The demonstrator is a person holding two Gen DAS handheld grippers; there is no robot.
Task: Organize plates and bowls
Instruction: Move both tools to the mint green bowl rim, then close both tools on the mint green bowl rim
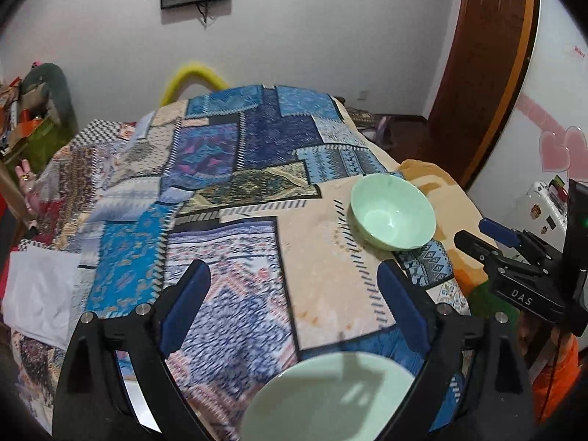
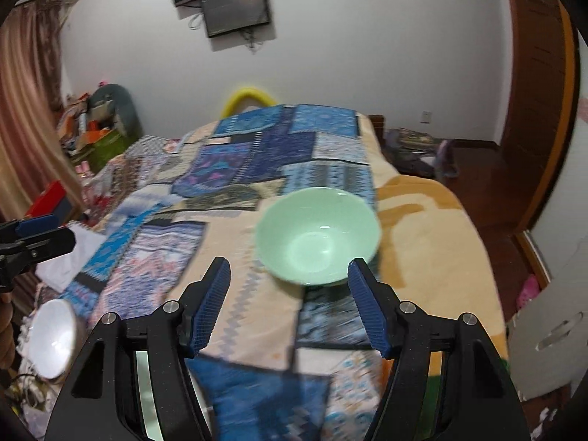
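Nearest the left wrist camera, at the bottom centre of its frame, sits a pale green plate, its rim rising between the two black arms of the left gripper. That gripper's blue-padded fingers stand wide apart with nothing pressed between them; the plate lies below and behind the pads, and I cannot tell whether it touches the arms.

Beyond it spreads a patchwork bedspread in blues, creams and pinks, covering the bed across the middle of the frame. Toward the right of that view a mint green bowl stands upright on a cream patch of the cloth, near the bed's right edge and well apart from the plate. At the right edge of the frame the right gripper pokes in, black with a blue pad, level with the bowl and just beside it.

From the right wrist view, the right gripper fills the bottom, its ribbed blue fingers parted and clamped on nothing. The same mint green bowl sits just ahead of the fingertips, slightly right of centre, its near wall close to the right finger's tip. A white bowl tilts on its side at the lower left of the frame, and the left gripper shows at the left edge, above it.

A dark wall screen hangs at the top centre.
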